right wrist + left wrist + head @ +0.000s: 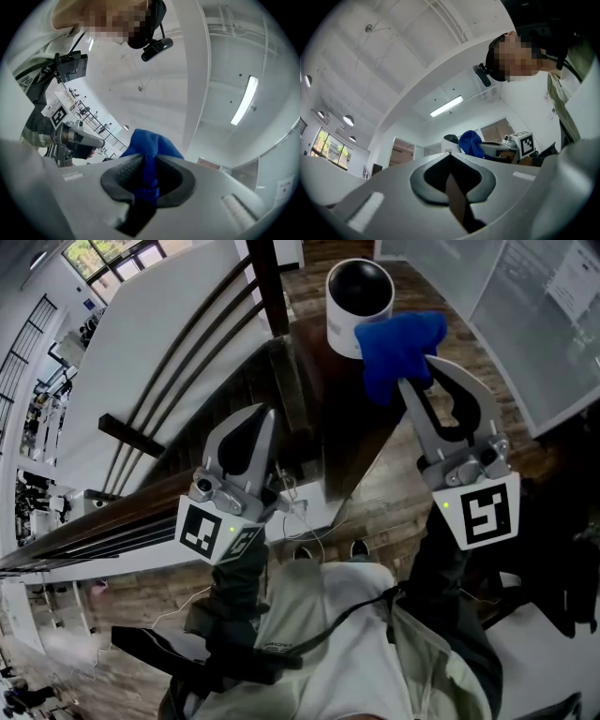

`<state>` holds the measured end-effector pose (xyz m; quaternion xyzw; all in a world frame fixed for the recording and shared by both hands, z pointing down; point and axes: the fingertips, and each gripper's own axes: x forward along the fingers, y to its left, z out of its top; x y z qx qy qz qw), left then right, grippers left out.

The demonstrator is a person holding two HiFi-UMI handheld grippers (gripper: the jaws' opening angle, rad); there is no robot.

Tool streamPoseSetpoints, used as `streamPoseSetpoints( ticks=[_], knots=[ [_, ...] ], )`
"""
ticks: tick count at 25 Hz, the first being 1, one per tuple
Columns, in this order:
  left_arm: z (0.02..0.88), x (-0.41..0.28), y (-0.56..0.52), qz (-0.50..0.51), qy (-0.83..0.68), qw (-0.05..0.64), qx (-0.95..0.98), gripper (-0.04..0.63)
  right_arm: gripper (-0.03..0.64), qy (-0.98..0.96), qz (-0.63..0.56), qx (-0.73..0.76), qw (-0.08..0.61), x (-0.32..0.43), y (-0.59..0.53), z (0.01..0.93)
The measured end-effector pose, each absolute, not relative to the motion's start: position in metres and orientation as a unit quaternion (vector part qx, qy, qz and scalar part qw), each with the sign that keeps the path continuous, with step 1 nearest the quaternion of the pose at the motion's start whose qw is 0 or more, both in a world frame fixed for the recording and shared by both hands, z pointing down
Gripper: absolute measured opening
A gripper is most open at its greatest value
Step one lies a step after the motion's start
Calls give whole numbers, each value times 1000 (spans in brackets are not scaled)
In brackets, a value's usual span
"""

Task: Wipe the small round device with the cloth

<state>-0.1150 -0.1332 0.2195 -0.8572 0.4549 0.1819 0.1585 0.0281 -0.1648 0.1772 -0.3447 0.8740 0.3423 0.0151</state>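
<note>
The small round device (359, 296) is a white cylinder with a black domed top, standing at the far end of a dark wooden table (328, 418). My right gripper (419, 376) is shut on a blue cloth (401, 348), which bunches out past its tips and lies against the device's right side. In the right gripper view the cloth (150, 147) is pinched between the jaws of that gripper (149, 164). My left gripper (255, 423) hangs over the table's left edge, shut and empty. The left gripper view shows the device (450, 140) and the cloth (471, 143) beyond its own tips (450, 154).
A dark railing with long slats (178, 362) runs along the table's left side. To the right stands a glass panel (539, 315). White cables (314, 521) lie on the wooden floor by the person's shoes (359, 548).
</note>
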Motion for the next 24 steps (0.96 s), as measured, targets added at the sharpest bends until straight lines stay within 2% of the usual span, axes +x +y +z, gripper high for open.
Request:
streamPoseSetpoints(
  ticks=[8, 24],
  knots=[
    [179, -95, -129, 197, 427, 202, -859, 5, 71, 877, 329, -350, 23, 27, -164, 186],
    [175, -90, -123, 209, 420, 199, -860, 5, 71, 873, 332, -357, 13, 27, -160, 190]
  ],
)
